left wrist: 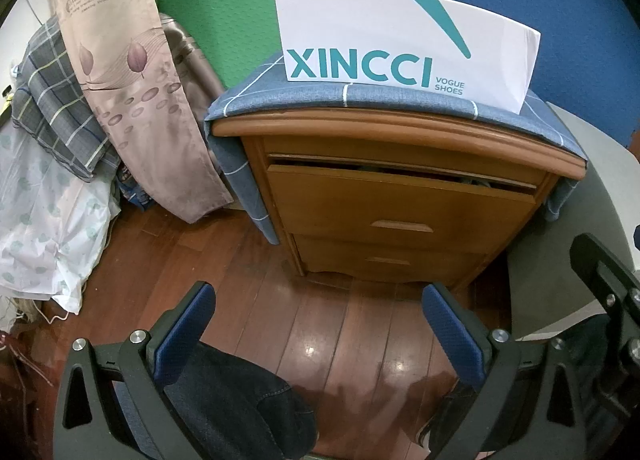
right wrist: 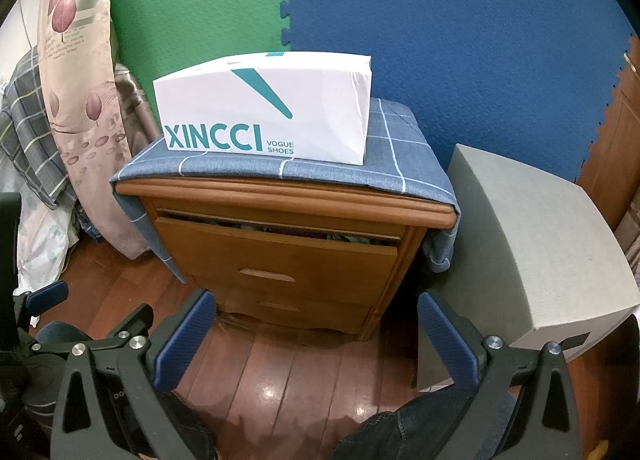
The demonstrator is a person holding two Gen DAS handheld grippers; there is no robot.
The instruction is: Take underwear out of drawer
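My left hand-held gripper [left wrist: 318, 324] hangs spread wide and empty above the wooden floor [left wrist: 280, 308], its blue pads [left wrist: 186, 324] well apart, with a denim-clad knee [left wrist: 240, 392] under it at about 7 o'clock. My right hand-held gripper [right wrist: 316, 332] is just as wide and holds nothing. Ahead at 12 o'clock in both views stands the wooden nightstand [right wrist: 280, 260]; its top drawer [left wrist: 400, 200] sits pulled out a crack, and through the gap I see only a dark strip of mixed fabric [right wrist: 304, 229] (I cannot tell which piece is the underwear). On the nightstand's blue checked cloth [right wrist: 400, 156] rests a white XINCCI shoe box [right wrist: 264, 108]. At 3 o'clock in the right view a grey box [right wrist: 540, 244] stands just beside the nightstand; at 10 o'clock a leaf-print curtain [left wrist: 132, 72] hangs near folded bedding [left wrist: 56, 108].
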